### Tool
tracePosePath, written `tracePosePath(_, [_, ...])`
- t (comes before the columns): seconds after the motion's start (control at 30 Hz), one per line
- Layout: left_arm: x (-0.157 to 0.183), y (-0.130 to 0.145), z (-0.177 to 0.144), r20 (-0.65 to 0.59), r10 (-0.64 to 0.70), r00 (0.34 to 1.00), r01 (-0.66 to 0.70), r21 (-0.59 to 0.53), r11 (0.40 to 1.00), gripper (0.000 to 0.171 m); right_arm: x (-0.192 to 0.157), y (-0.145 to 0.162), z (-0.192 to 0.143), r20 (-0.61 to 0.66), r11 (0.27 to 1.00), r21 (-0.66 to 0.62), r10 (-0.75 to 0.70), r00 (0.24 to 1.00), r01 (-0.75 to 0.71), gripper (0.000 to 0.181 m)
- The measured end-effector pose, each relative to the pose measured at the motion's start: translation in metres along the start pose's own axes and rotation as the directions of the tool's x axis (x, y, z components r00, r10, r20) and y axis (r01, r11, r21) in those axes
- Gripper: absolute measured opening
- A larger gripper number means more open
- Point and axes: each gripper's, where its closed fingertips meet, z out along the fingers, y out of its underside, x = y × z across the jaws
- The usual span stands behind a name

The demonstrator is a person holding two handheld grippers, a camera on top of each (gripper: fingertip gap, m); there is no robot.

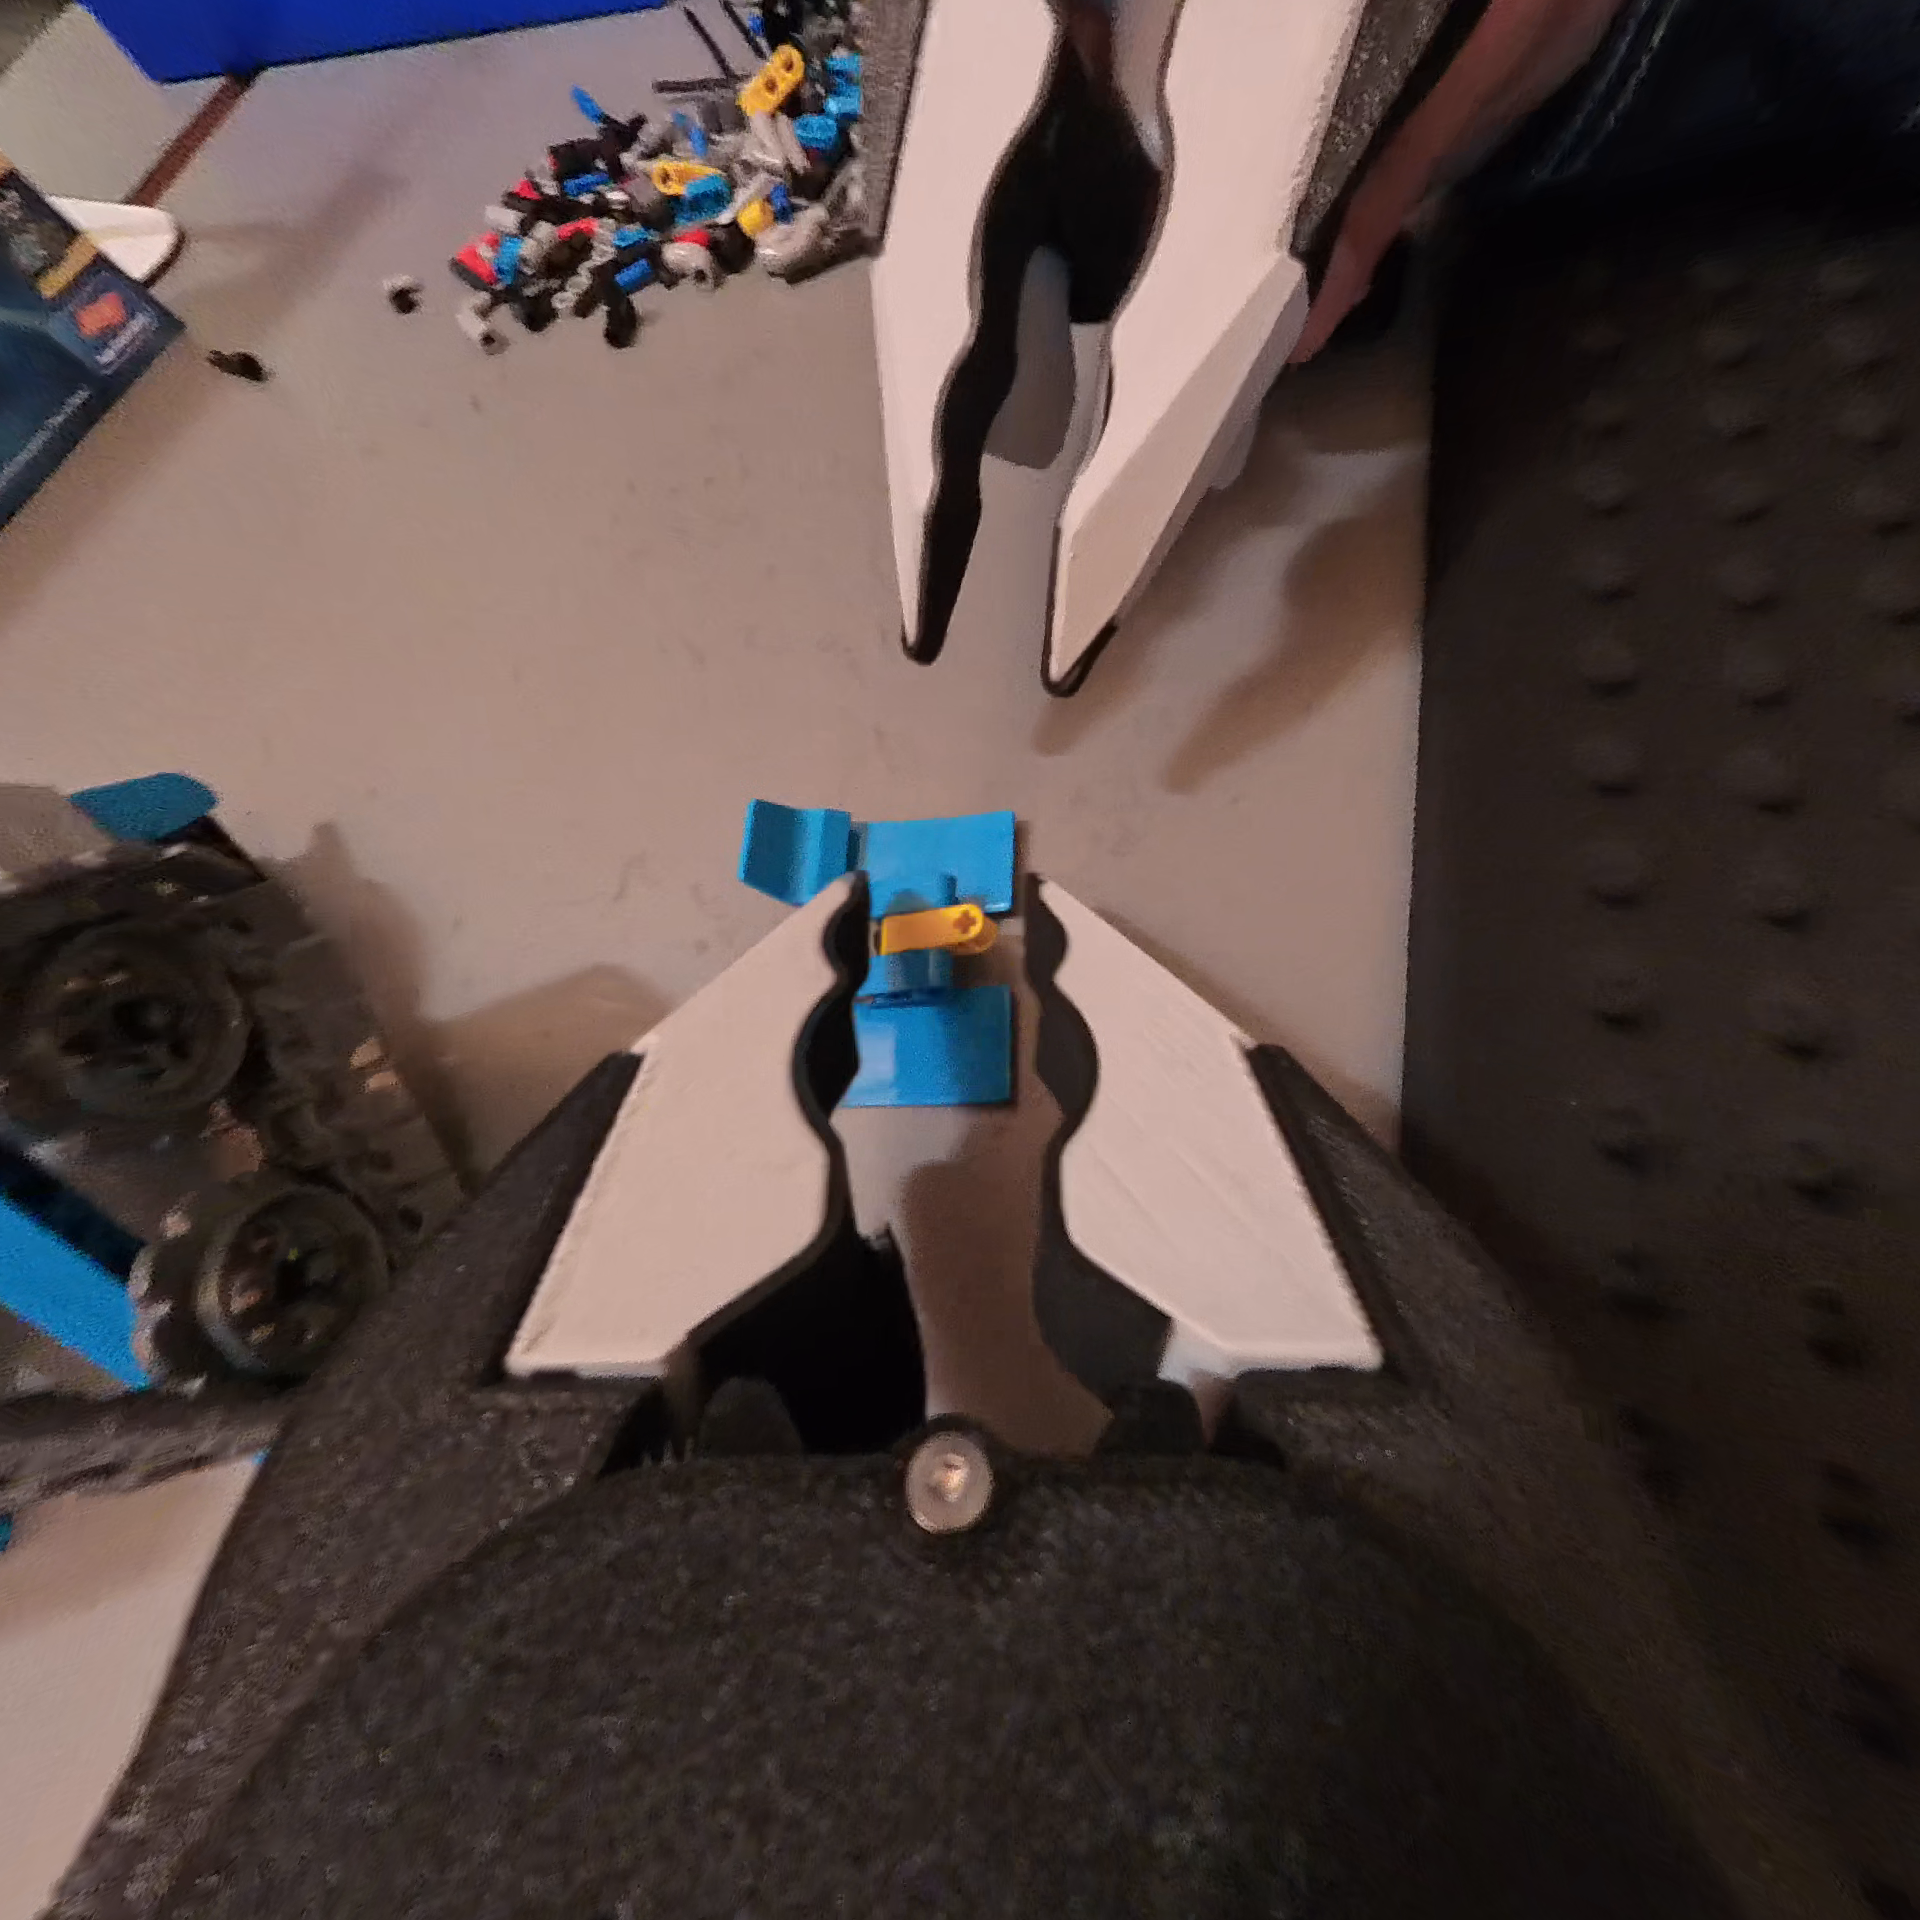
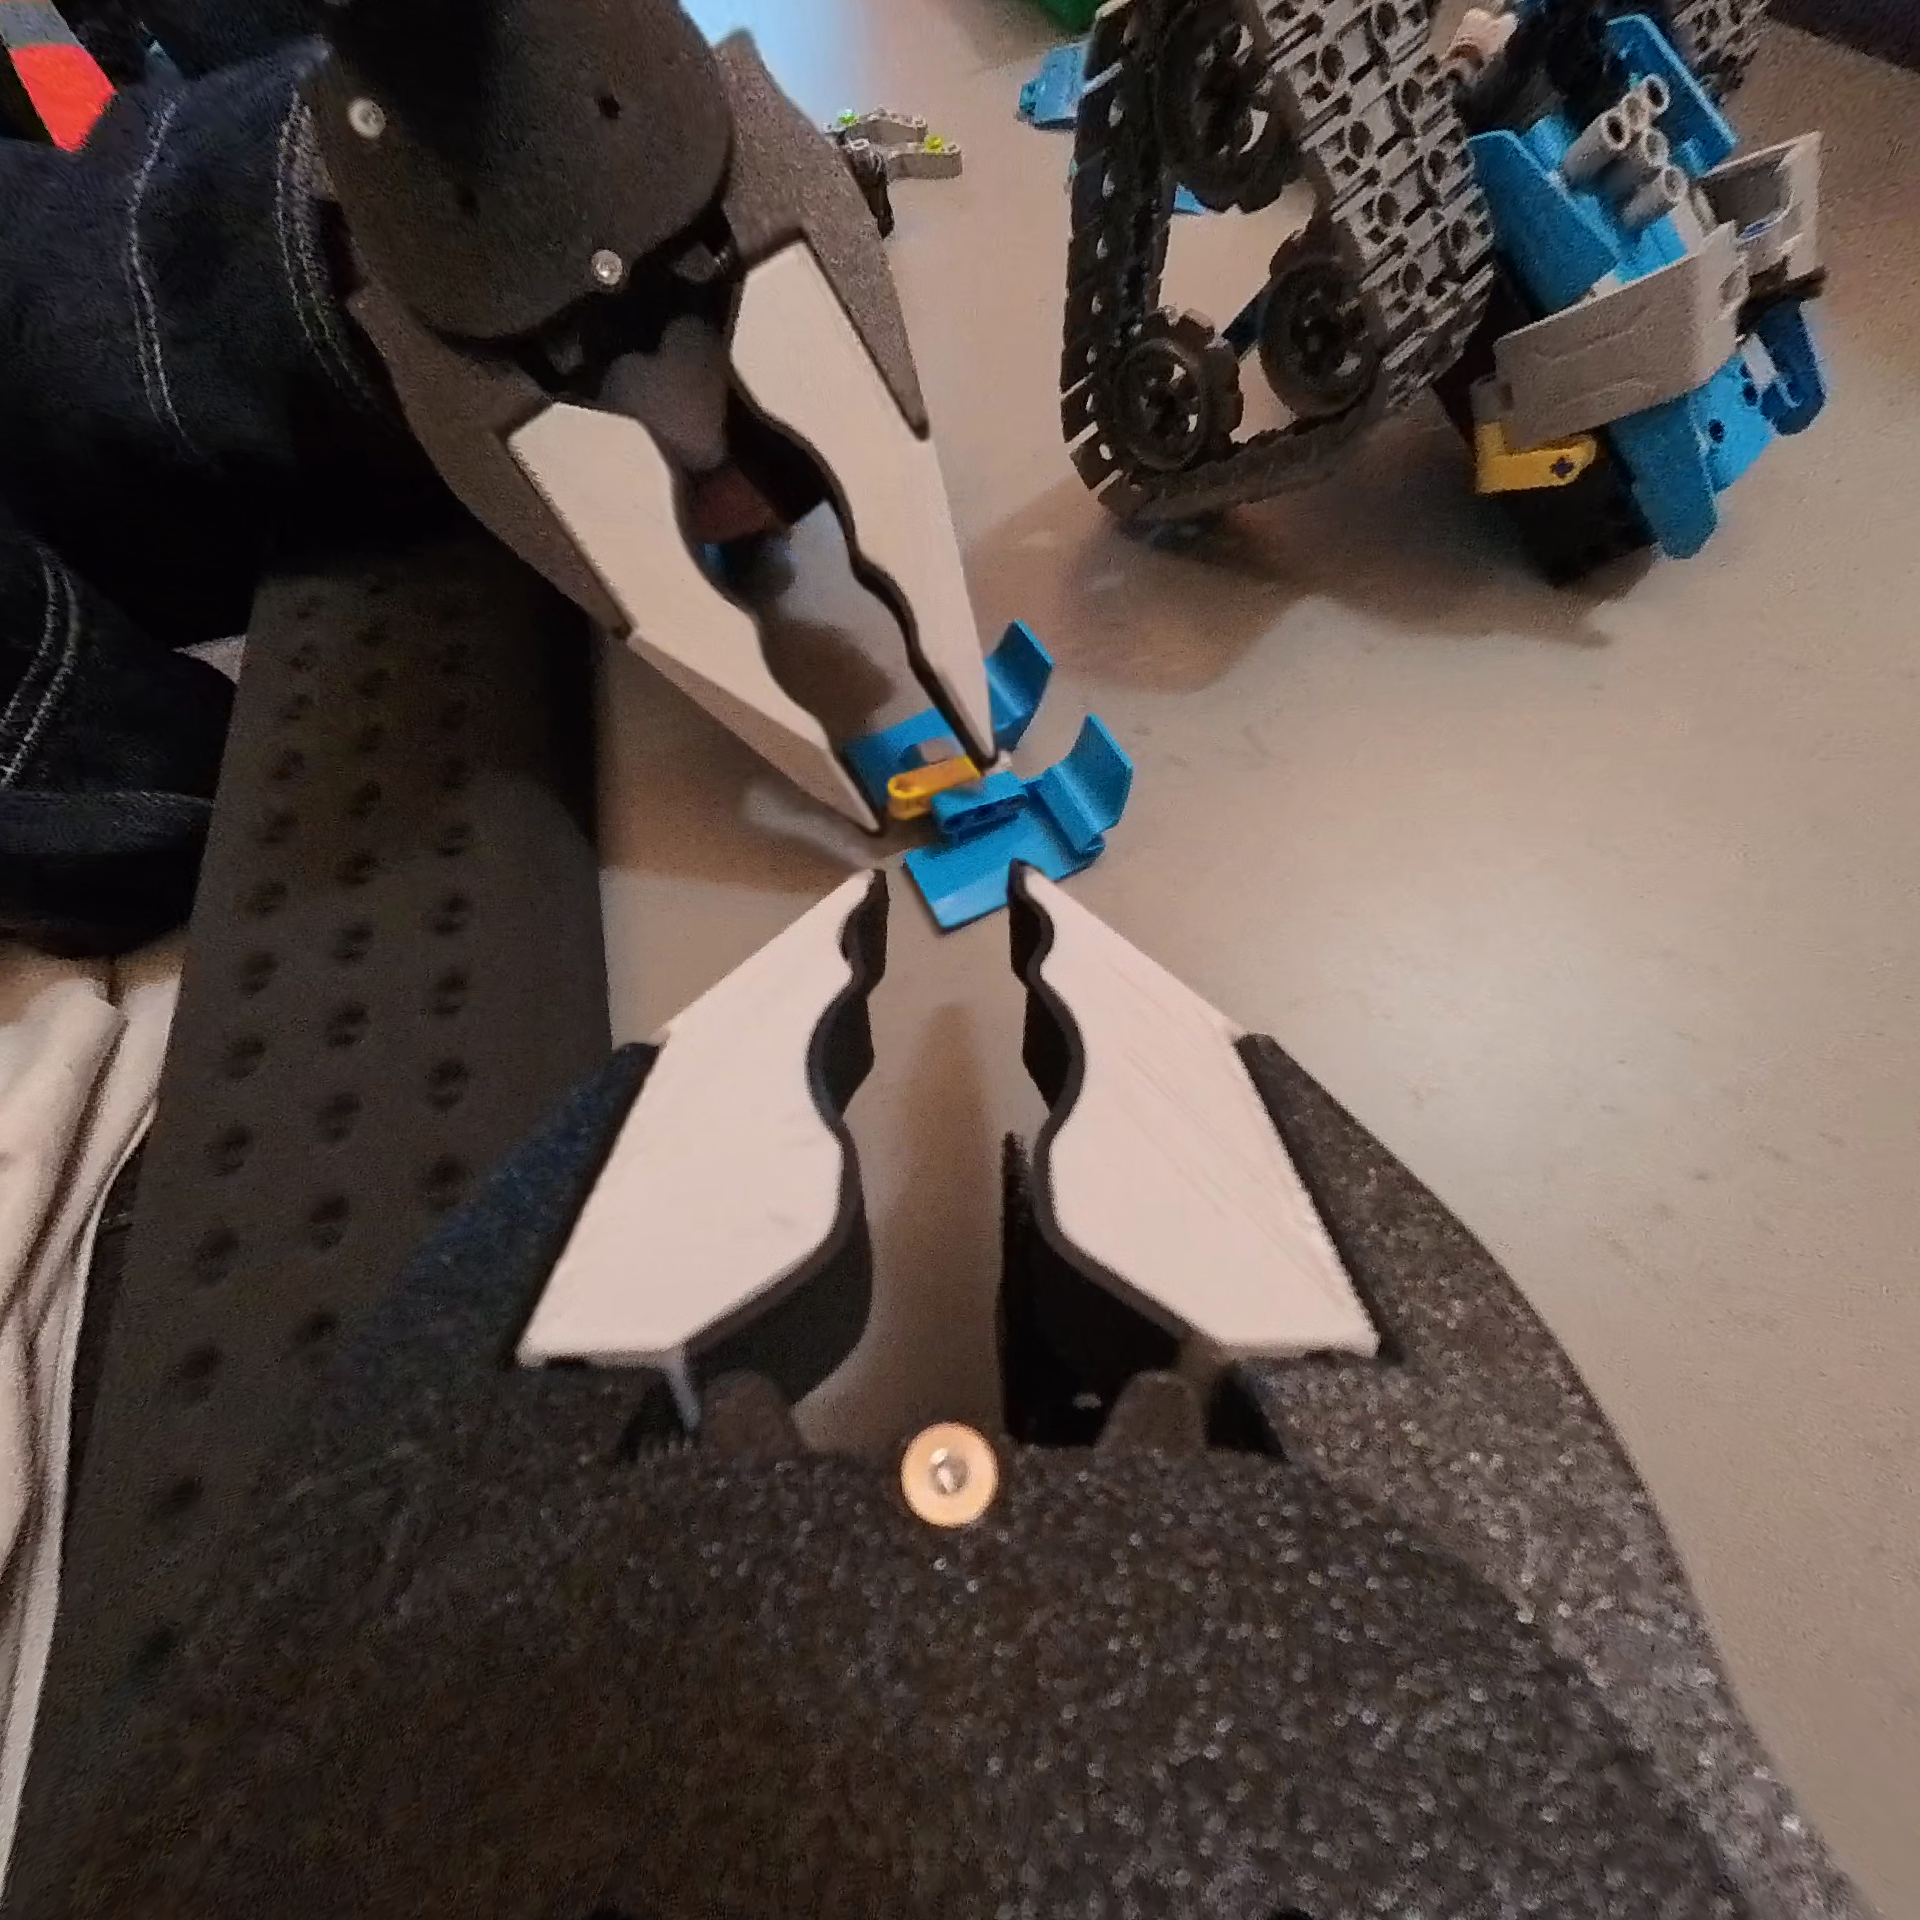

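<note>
The tracked toy vehicle [image 2: 1455, 312] sat tipped on the table [image 1: 623, 623], well off from the blue piece [image 1: 925, 1039]. A black studded mat [image 1: 1662, 935] ran along the table edge beside that piece, and a pile of loose bricks [image 1: 665, 197] lay far beyond it. The left gripper [image 1: 945, 883] was spread open straddling the blue piece, tips right by its little yellow pin [image 1: 935, 930], not pinching anything. The right gripper [image 2: 948, 878] was open too, just short of the blue piece. My guess at the risk: closing on the slick curved flaps could've squirted the piece sideways or popped the pin loose.
</note>
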Motion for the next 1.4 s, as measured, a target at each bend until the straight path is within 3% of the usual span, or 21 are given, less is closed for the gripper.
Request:
tracePosePath(0.03, [-0.001, 0.003, 0.003, 0.007, 0.001, 1.000, -0.001, -0.024, 1.000, 0.019, 0.000, 0.002, 0.001, -0.003, 1.000, -0.011, -0.007, 1.000, 0.007, 0.021])
tracePosePath(0.13, [-0.002, 0.006, -0.001, 0.056, 0.047, 0.997, -0.045, -0.036, 0.998, 0.012, 0.003, 0.004, -0.001, -0.026, 1.000, -0.014, -0.017, 1.000, 0.016, 0.019])
tracePosePath(0.23, [-0.010, 0.008, -0.021, 0.142, 0.051, 0.988, -0.050, -0.012, 0.999, 0.000, 0.009, 0.000, -0.008, -0.049, 1.000, 0.024, 0.012, 0.999, -0.011, 0.018])
tracePosePath(0.33, [-0.019, 0.017, -0.061, 0.219, -0.012, 0.976, 0.007, 0.025, 1.000, 0.000, 0.015, -0.002, -0.013, -0.064, 0.998, 0.048, 0.043, 0.997, -0.040, 0.017])
tracePosePath(0.43, [-0.036, 0.055, -0.117, 0.351, -0.087, 0.932, 0.092, 0.002, 0.996, 0.000, 0.017, -0.005, -0.013, -0.061, 0.996, 0.066, 0.068, 0.996, -0.064, 0.014])
tracePosePath(0.53, [-0.044, 0.090, -0.167, 0.432, -0.264, 0.862, 0.256, 0.076, 0.964, 0.000, 0.025, -0.015, -0.008, -0.098, 0.987, 0.106, 0.135, 0.986, -0.125, 0.038])
tracePosePath(0.67, [-0.046, 0.117, -0.205, 0.529, -0.379, 0.759, 0.368, 0.133, 0.920, 0.008, 0.018, 0.006, 0.018, -0.091, 0.987, -0.057, 0.147, 0.985, -0.153, 0.041])
tracePosePath(0.8, [-0.022, 0.103, -0.201, 0.412, -0.452, 0.791, 0.411, 0.188, 0.892, 0.022, -0.016, -0.015, 0.060, 0.040, 0.987, -0.082, 0.141, 0.989, -0.137, 0.027])
tracePosePath(0.93, [-0.010, 0.104, -0.192, 0.378, -0.426, 0.822, 0.406, 0.136, 0.904, 0.031, -0.060, -0.055, 0.127, 0.132, 0.995, -0.095, 0.056, 0.990, -0.044, 0.040])
tracePosePath(1.03, [-0.011, 0.103, -0.192, 0.373, -0.443, 0.815, 0.413, 0.161, 0.896, 0.032, -0.093, -0.071, 0.148, 0.232, 0.994, -0.104, -0.019, 0.972, 0.044, 0.043])
tracePosePath(1.13, [-0.005, 0.092, -0.183, 0.320, -0.442, 0.838, 0.409, 0.168, 0.897, 0.035, -0.084, -0.065, 0.138, 0.180, 0.996, -0.076, -0.040, 0.983, 0.055, 0.040])
tracePosePath(1.27, [-0.006, 0.088, -0.150, 0.310, -0.335, 0.890, 0.344, 0.026, 0.939, 0.037, -0.066, -0.076, 0.093, 0.181, 0.993, 0.085, 0.064, 0.981, -0.080, 0.032])
tracePosePath(1.4, [-0.026, 0.068, -0.112, 0.272, -0.307, 0.912, 0.333, -0.051, 0.942, 0.057, -0.024, -0.063, 0.053, 0.076, 0.967, 0.160, 0.186, 0.980, -0.196, 0.032])
